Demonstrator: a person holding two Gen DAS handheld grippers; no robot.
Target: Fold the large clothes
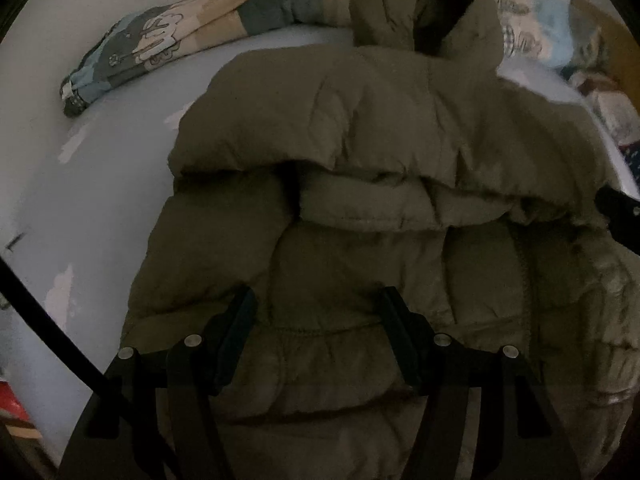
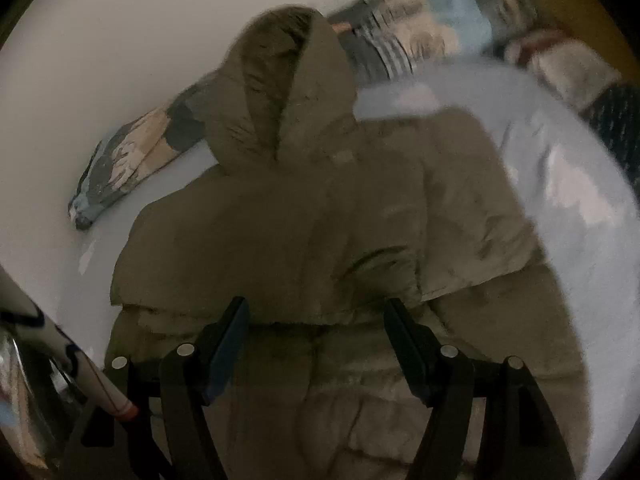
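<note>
Olive puffer jacket [image 1: 360,208] lies spread on the pale blue bed sheet [image 1: 100,200], hood [image 1: 424,12] at its far end, lower body nearest both grippers. A sleeve looks folded across the chest, though the right wrist view is too blurred to be sure. Left gripper [image 1: 316,340] hovers over the jacket's lower quilted panels, jaws apart, nothing between them; right gripper [image 2: 316,344] likewise open above the jacket's midsection. Fabric matte, padded, stitched in fat horizontal baffles; likely light but bulky and springy, prone to puffing back open. Best pinch probably at hem or a seam. Patterned rolled blanket [image 1: 160,44] lies beyond the jacket's shoulder
</note>
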